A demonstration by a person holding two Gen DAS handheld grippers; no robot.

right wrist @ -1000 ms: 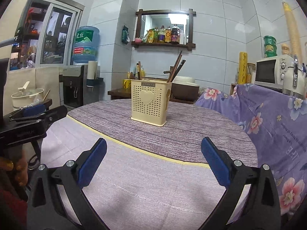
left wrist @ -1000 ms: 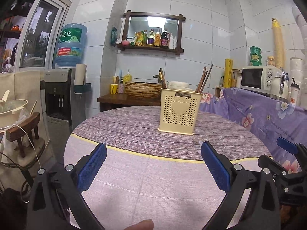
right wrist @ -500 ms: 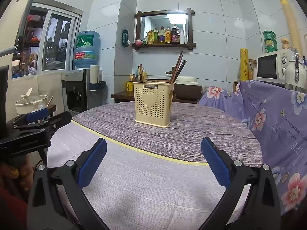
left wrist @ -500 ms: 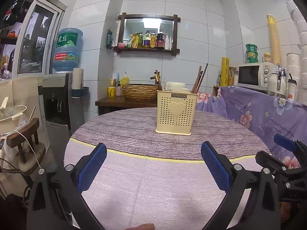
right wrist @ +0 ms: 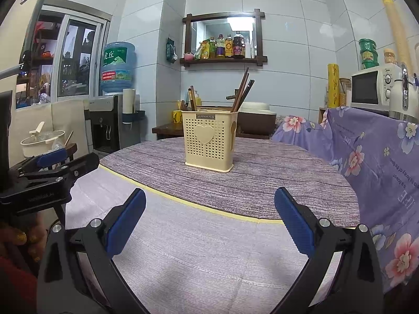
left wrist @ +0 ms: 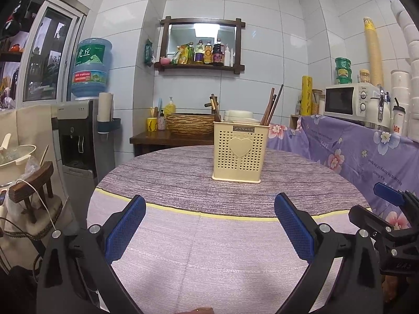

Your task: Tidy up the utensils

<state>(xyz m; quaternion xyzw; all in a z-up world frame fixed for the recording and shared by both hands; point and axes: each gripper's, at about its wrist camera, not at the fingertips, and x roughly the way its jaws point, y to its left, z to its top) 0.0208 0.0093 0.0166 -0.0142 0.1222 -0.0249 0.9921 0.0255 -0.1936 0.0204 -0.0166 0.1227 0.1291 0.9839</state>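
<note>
A cream perforated utensil holder (left wrist: pixel 239 153) with a heart on its front stands upright on the round table (left wrist: pixel 183 178). Several dark wooden chopsticks (left wrist: pixel 272 104) lean out of its right side, and a wooden handle (left wrist: pixel 216 108) sticks up on its left. The right wrist view shows the holder (right wrist: pixel 210 141) and chopsticks (right wrist: pixel 242 91) too. My left gripper (left wrist: pixel 209 225) is open and empty, low over the near part of the table, well short of the holder. My right gripper (right wrist: pixel 209 222) is open and empty, beside it to the right.
A water dispenser (left wrist: pixel 83 136) and a wooden chair (left wrist: pixel 34 188) stand left of the table. A purple floral cloth (left wrist: pixel 353 151) covers a counter on the right, with a microwave (left wrist: pixel 348 102) on it. A side table with a woven basket (left wrist: pixel 189 123) is behind.
Both grippers have tilted up and drawn back slightly, so the holder sits lower and a little farther in both views. Both stay open and empty.
</note>
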